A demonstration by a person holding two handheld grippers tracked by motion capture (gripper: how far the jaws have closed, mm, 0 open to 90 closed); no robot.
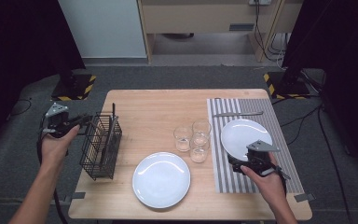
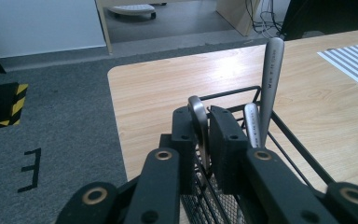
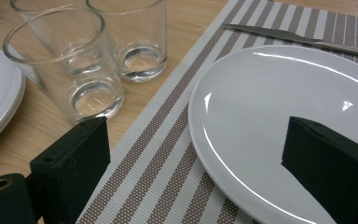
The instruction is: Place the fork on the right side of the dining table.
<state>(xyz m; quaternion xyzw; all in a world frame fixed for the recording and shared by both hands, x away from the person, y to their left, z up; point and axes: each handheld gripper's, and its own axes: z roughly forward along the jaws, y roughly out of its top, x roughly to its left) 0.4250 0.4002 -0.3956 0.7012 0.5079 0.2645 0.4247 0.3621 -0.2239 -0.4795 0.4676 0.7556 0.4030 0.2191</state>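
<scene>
Left claw (image 2: 204, 140) is pinched on a utensil handle (image 2: 198, 122) standing upright in the wire basket (image 1: 100, 147) at the counter's (image 1: 158, 112) left edge, so withdrawal runs straight up, while the right claw (image 3: 196, 172) sits spread beside the plate (image 3: 279, 121).

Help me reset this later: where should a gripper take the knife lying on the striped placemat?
Grip the knife at mid-handle, from straight above, jaws across its narrow width. It lies flat along the placemat's far edge, beyond the plate, leaving little room for a side approach.
</scene>
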